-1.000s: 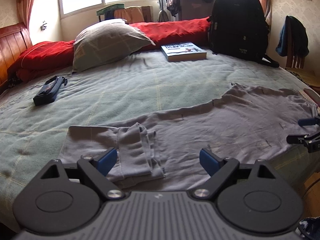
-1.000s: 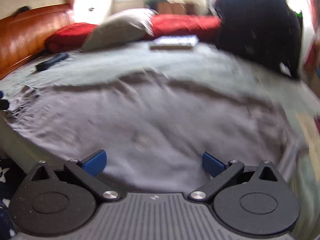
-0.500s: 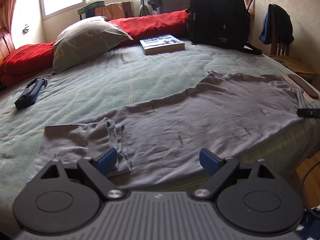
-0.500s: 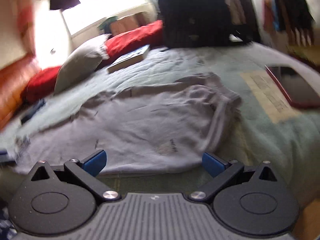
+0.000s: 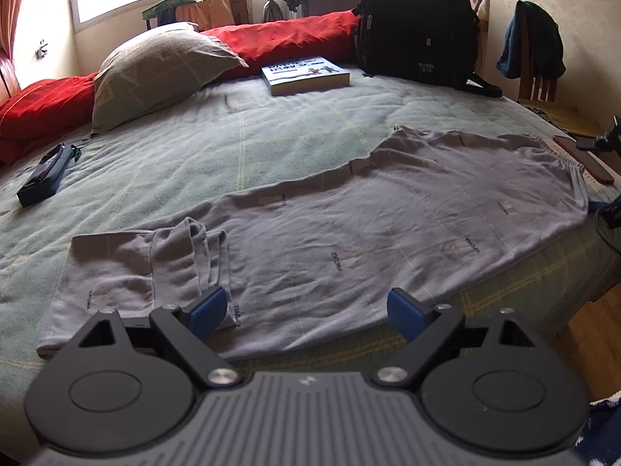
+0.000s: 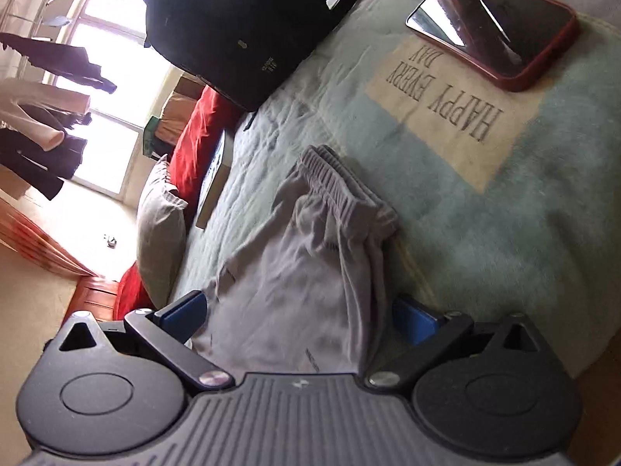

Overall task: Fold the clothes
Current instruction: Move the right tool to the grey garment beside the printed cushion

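A bed [image 5: 240, 147] covered with a pale green blanket fills both views, in a bedroom with a bright window beyond the far edge. Ahead of the left claw [image 5: 306, 308], grey trousers [image 5: 349, 233] lie spread flat across the blanket, the leg ends bunched and folded over just ahead of its left finger and the waistband far off to its right near the bed's edge. Beyond the trousers, well ahead of this claw, sit a grey-green pillow [image 5: 155, 66], a long red bolster [image 5: 287, 39], a book [image 5: 306, 74], a black backpack [image 5: 415, 27] and, far to the left, a dark pouch [image 5: 44, 174]; a chair [image 5: 537, 77] draped with dark clothing stands to the right. The left claw is held level over the near edge of the bed, its blue-tipped fingers spread wide with nothing between them. The right claw [image 6: 299, 316] is rolled steeply sideways, also wide open and gripping nothing, with the trousers' side edge lying between its fingers and the gathered elastic waistband [image 6: 341, 186] just ahead. Further ahead and to its right, a phone in a red case [image 6: 500, 27] rests beside a cream patch [image 6: 446, 116] stitched with "HAPPY EVERY DAY". Small dark print repeats on the trousers, too small to read.
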A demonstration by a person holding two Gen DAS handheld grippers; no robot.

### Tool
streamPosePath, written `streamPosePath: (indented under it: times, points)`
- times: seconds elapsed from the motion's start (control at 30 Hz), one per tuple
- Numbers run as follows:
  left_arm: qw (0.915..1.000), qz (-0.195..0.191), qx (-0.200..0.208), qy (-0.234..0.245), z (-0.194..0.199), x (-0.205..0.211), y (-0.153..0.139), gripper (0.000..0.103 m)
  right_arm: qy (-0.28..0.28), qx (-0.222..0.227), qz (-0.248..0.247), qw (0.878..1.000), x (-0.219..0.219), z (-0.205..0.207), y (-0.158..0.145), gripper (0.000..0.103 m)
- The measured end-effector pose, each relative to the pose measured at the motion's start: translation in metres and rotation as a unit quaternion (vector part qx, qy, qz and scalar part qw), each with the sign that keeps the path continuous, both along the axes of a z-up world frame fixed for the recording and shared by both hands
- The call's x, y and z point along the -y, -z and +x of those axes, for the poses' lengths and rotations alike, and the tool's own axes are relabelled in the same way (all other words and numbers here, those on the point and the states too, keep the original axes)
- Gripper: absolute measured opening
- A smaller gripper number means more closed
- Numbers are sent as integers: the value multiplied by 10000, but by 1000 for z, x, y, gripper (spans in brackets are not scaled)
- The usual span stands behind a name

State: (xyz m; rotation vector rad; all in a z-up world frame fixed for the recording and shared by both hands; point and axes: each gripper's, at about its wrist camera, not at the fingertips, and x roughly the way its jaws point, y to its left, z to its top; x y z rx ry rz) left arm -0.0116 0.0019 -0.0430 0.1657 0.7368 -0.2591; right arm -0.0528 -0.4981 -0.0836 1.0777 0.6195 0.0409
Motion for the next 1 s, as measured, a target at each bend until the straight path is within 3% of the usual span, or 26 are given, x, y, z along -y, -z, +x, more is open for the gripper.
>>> streamPosePath:
  times: [0.27,0.37,0.47,0.7,0.87,1.0]
  points:
    - [10000,1,-50,6,3,2,1,89,209,288,289,9989,11,12,3,103]
    - [10000,-20,-56,1,4,2,1,89,-55,348,415,9985,0,9,4,103]
    - [10000,-37,-78,-15,6,2,3,89,-40,397,232,9989,-6,12,7,103]
    - [10000,-81,-34,-34,3,1,2,89,625,864,79,9943,2,17,12,103]
    - [9999,-78,-80,-75,7,1,4,89,435,897,103,9950,-6,20,15,103]
    - [9999,-90,-71,-16,4,5,5,89,599,1059,496,9913,13,32,22,103]
